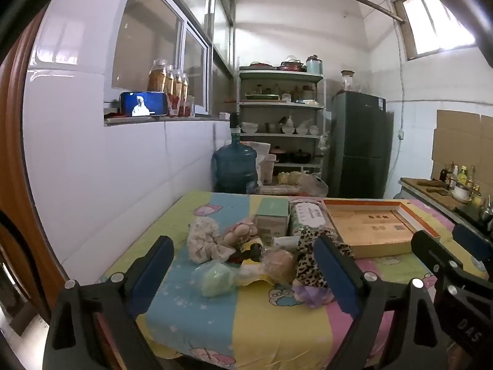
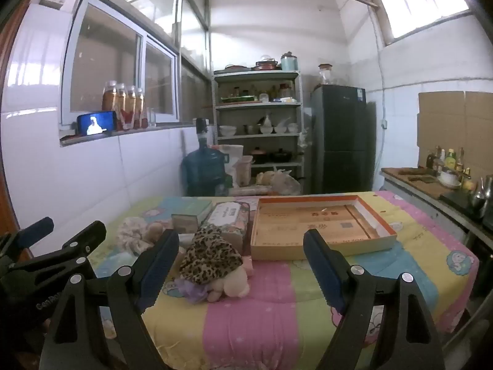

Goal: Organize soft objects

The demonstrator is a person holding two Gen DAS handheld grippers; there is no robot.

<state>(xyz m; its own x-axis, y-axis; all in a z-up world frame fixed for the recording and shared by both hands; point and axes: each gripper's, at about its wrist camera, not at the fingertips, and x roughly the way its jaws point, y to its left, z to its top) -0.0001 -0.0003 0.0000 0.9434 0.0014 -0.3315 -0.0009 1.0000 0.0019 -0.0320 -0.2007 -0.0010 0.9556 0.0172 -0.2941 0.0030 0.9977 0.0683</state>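
Note:
A heap of soft things lies on the pastel quilt (image 1: 262, 317): a cream lacy bundle (image 1: 201, 240), a green piece in a clear bag (image 1: 215, 279), a peach piece in a bag (image 1: 277, 262), a leopard-print cloth (image 1: 308, 262) (image 2: 209, 256), a purple scrap (image 2: 191, 289) and a pink plush toy (image 2: 231, 283). To its right sits a shallow orange-rimmed box (image 1: 369, 228) (image 2: 308, 222) with nothing in it. My left gripper (image 1: 242, 240) is open just short of the heap. My right gripper (image 2: 242, 236) is open before the box and the leopard cloth. Neither holds anything.
A green carton (image 1: 271, 215) and a patterned packet (image 1: 308, 215) stand behind the heap. Beyond the table are a blue water jug (image 1: 234, 166), a shelf of dishes (image 1: 282, 117) and a dark fridge (image 1: 360, 141). A cluttered counter (image 2: 431, 185) runs along the right; a phone (image 1: 143, 104) rests on the sill.

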